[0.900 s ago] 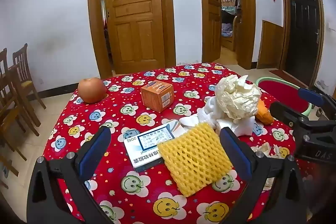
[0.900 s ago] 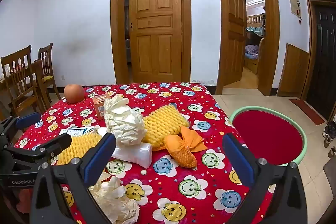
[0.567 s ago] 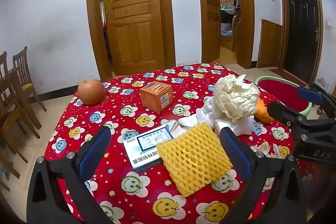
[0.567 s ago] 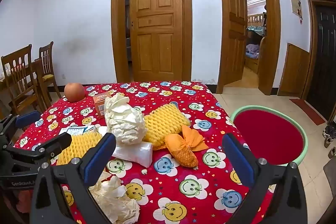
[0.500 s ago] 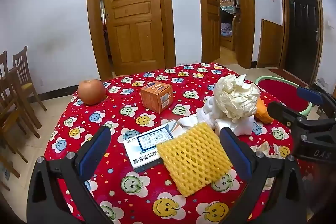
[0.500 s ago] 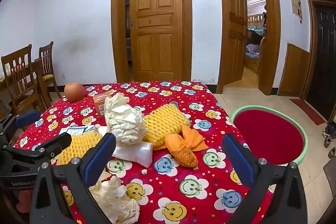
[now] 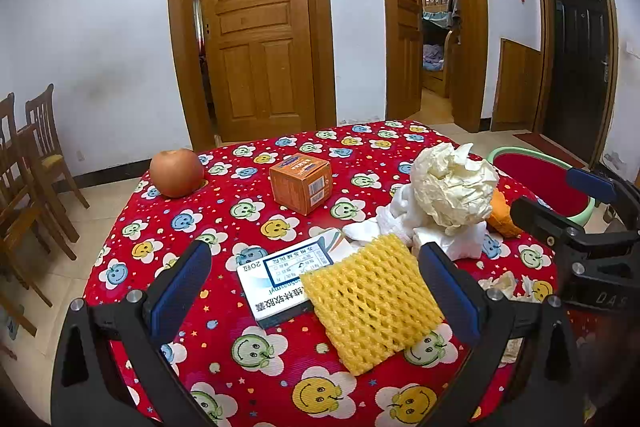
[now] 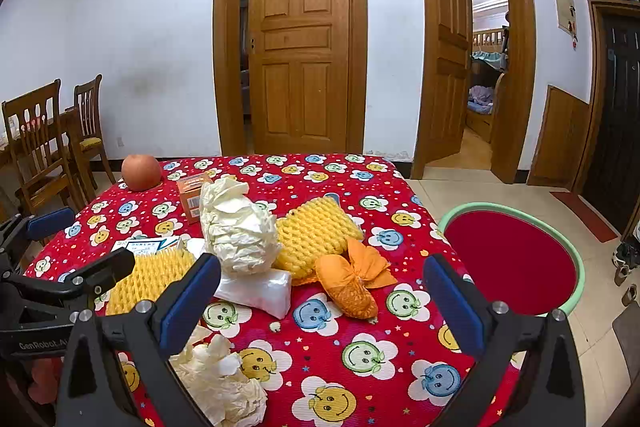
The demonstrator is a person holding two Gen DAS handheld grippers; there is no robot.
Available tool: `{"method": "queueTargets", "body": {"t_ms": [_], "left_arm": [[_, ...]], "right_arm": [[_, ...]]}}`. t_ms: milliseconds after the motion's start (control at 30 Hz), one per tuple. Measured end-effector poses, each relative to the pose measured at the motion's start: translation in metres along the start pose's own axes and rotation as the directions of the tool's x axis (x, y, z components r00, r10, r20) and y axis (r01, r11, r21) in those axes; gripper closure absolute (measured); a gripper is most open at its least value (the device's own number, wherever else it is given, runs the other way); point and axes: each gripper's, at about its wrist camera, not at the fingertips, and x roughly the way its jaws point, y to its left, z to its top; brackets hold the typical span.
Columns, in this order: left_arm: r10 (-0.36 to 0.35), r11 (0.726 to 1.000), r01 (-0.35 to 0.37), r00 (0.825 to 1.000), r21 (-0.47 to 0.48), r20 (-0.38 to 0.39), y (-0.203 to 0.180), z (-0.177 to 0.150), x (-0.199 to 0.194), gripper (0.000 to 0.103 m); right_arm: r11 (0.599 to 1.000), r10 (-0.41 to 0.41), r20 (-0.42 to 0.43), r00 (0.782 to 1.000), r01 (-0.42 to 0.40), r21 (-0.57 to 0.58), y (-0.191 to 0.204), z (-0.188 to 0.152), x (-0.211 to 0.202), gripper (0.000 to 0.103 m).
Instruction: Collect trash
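Note:
Trash lies on a table with a red smiley cloth (image 7: 224, 211). A yellow foam net (image 7: 370, 303) lies on a white and blue packet (image 7: 280, 273), between the fingers of my open left gripper (image 7: 316, 291). A crumpled cream paper ball (image 8: 238, 227) sits on a clear plastic bag (image 8: 256, 291). Beside it lie a second yellow net (image 8: 316, 231) and an orange wrapper (image 8: 348, 285). My right gripper (image 8: 318, 301) is open and empty above the table's near edge. A crumpled white tissue (image 8: 216, 383) lies by its left finger.
An apple (image 7: 176, 173) and an orange box (image 7: 300, 183) stand at the far left of the table. A red basin with a green rim (image 8: 516, 259) sits on the floor to the right. Wooden chairs (image 8: 48, 143) stand at the left wall.

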Motion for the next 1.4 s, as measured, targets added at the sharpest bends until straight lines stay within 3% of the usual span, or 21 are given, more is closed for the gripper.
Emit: {"method": "queueTargets", "body": {"t_ms": [1400], "left_arm": [[0.000, 1.000, 0.000, 1.000, -0.001, -0.002, -0.0001, -0.0004, 0.0004, 0.002]], "right_arm": [[1.000, -0.005, -0.002, 1.000, 0.005, -0.012, 0.0023, 0.0005, 0.0000, 0.000]]}}
